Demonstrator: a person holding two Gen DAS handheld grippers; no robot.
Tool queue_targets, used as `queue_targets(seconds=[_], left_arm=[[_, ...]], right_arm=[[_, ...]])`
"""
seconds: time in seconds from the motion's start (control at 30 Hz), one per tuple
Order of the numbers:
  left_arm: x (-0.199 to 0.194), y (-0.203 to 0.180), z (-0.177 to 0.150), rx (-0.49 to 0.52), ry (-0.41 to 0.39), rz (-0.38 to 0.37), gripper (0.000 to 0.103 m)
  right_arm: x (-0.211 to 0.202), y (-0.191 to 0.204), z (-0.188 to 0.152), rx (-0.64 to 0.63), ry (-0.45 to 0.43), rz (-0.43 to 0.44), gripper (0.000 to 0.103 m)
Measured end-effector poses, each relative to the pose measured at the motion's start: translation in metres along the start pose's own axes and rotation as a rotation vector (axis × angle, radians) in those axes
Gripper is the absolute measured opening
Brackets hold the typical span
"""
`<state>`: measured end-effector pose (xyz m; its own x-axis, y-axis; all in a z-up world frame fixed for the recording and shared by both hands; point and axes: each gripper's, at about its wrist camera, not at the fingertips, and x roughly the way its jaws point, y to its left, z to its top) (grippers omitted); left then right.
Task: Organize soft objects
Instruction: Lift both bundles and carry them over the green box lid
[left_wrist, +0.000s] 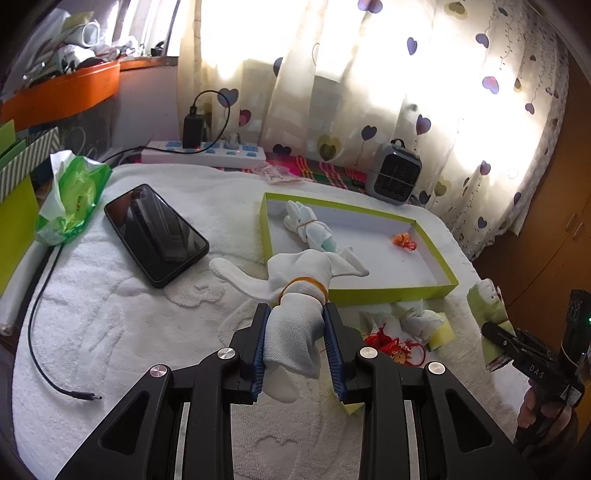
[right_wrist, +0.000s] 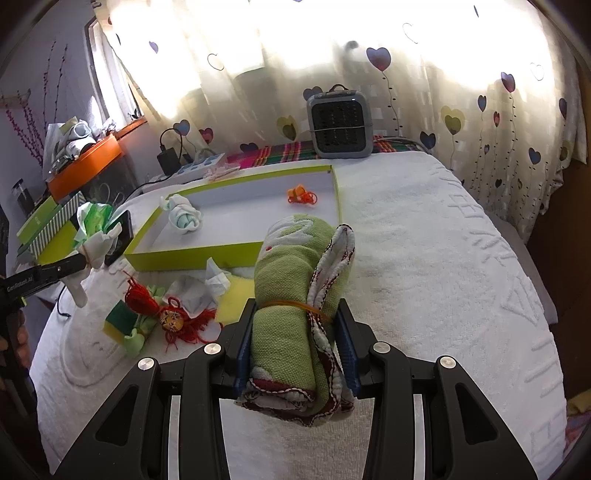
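White sock bundle clamped in left claw — green rolled towel pinched in right claw.

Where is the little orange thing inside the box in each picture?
Left wrist view: the orange thing lies at the right of centre, in the far right part of the green box.
Right wrist view: the orange thing lies just above centre, near the box's far right corner.
Shared landmark: the grey heater by the curtain.
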<state>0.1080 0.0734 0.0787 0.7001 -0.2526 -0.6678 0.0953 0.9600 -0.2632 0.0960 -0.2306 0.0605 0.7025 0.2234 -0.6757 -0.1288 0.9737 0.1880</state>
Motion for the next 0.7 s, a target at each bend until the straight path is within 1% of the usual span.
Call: queue_targets(seconds=[0.37,0.7], left_arm=[[0.009,-0.012,0.014,0.031,-0.010,-0.006,0.027],[0.031,-0.021,0.028,0.048,0.007,-0.014,0.027]], right_arm=[[0.004,0.004,0.016,-0.025,-0.012,0.001,0.041],[0.017,0.004,0.036,-0.035,-0.010,0.017,0.041]])
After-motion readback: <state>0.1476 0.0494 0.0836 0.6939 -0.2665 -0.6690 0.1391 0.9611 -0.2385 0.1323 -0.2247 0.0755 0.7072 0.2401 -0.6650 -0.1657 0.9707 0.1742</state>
